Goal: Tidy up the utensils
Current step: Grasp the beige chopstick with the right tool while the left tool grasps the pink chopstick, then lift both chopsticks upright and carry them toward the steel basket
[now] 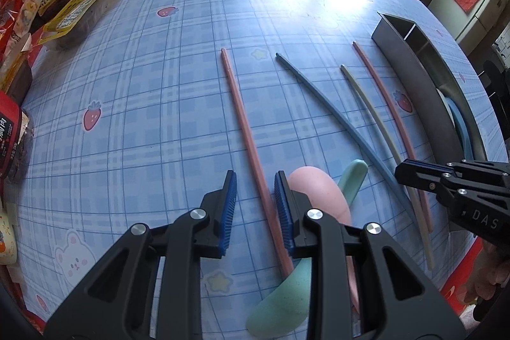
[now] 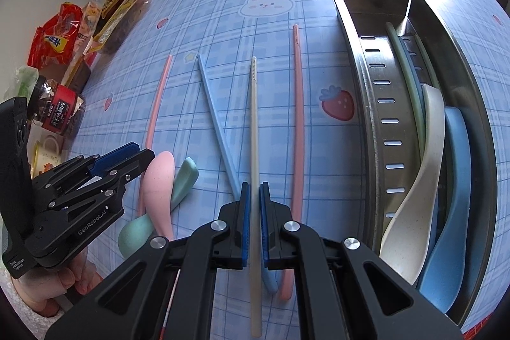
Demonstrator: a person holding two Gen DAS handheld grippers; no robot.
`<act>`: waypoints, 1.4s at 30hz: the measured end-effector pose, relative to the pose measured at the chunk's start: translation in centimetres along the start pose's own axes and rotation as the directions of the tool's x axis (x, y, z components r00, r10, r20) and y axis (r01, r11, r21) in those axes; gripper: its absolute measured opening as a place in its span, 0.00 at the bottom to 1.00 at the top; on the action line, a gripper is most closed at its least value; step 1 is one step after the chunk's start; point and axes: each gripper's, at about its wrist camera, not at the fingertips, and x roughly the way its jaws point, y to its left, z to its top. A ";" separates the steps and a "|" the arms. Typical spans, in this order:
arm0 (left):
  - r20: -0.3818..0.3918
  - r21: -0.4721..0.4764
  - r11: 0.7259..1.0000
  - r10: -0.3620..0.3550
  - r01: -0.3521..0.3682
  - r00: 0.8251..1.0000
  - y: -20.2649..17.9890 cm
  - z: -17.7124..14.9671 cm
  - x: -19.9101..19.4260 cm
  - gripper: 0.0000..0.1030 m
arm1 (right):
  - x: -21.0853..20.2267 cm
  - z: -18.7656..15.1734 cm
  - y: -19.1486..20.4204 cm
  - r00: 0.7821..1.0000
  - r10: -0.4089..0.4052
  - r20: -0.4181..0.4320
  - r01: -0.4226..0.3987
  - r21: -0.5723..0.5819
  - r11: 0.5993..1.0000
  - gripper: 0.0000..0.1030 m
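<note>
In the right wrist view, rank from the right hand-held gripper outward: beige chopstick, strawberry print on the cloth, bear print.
1. Beige chopstick: clamped in the right hand-held gripper.
2. Strawberry print: ahead, to the right, beside the steel utensil tray.
3. Bear print: far end of the cloth.

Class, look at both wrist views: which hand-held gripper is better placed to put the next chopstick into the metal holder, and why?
Right. The right hand-held gripper is already shut on the beige chopstick, beside the metal holder. The left hand-held gripper is farther away, only straddling a pink chopstick.
</note>
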 end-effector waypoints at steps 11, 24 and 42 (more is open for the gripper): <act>-0.003 -0.085 0.994 -0.067 0.066 0.998 2.3 -3.3 -1.3 0.11 | -0.1 -0.1 0.1 1.000 -0.003 0.008 0.003 -0.006 1.000 0.06; -0.009 -0.128 0.987 -0.101 0.099 0.995 3.0 -4.7 -1.7 0.13 | 0.0 0.0 0.2 1.000 -0.005 0.014 0.005 -0.014 1.000 0.06; 0.095 -0.310 0.933 -0.163 0.184 0.982 6.2 -4.6 -7.0 0.10 | -5.5 -1.9 1.0 0.985 0.071 0.156 -0.062 -0.066 0.996 0.06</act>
